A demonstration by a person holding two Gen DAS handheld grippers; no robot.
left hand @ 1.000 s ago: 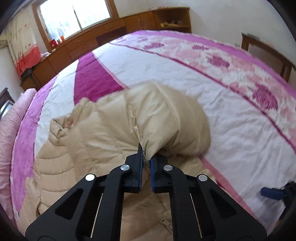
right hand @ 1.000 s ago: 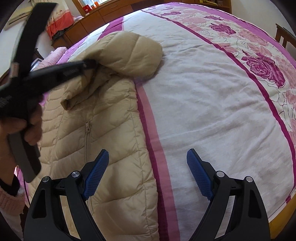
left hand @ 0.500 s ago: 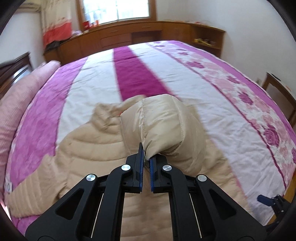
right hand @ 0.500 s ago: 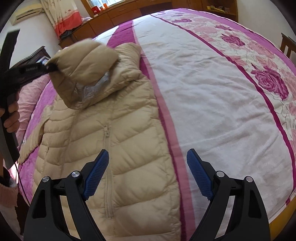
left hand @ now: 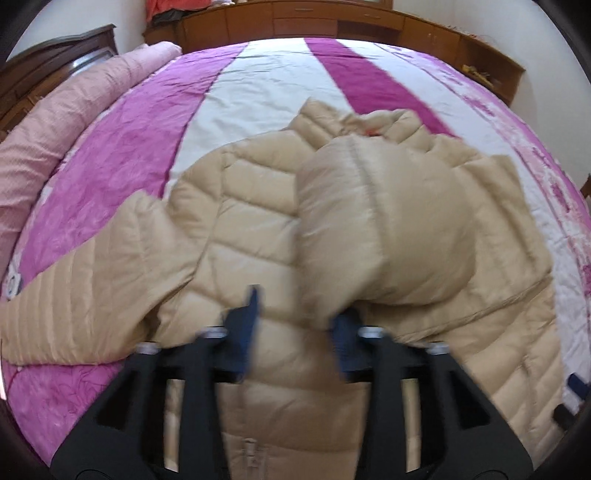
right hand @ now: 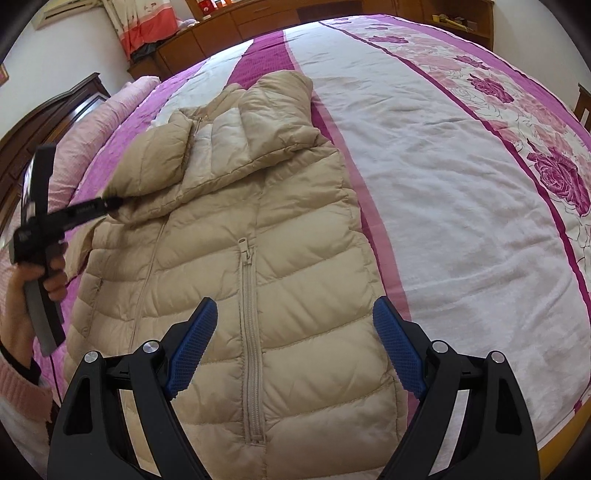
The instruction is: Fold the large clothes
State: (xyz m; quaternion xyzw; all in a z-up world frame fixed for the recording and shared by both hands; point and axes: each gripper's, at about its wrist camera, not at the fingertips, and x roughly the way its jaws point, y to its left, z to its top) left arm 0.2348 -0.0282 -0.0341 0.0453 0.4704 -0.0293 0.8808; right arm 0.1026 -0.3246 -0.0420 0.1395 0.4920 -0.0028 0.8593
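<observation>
The tan puffy jacket [right hand: 236,266] is spread front-up on the bed [right hand: 443,184], its sleeve [left hand: 376,229] laid across the chest so the fold can be made. The left gripper [left hand: 295,325] is seen opened wide, the sleeve end between its jaws. The right gripper [right hand: 295,347] is held open and empty above the hem. A pink and white bedspread [left hand: 122,147] is laid underneath; wooden cabinets [left hand: 314,22] are seen behind.

One beige puffer jacket [right hand: 236,258], one bed [right hand: 443,184], two grippers, one rolled pink quilt [left hand: 55,122].
</observation>
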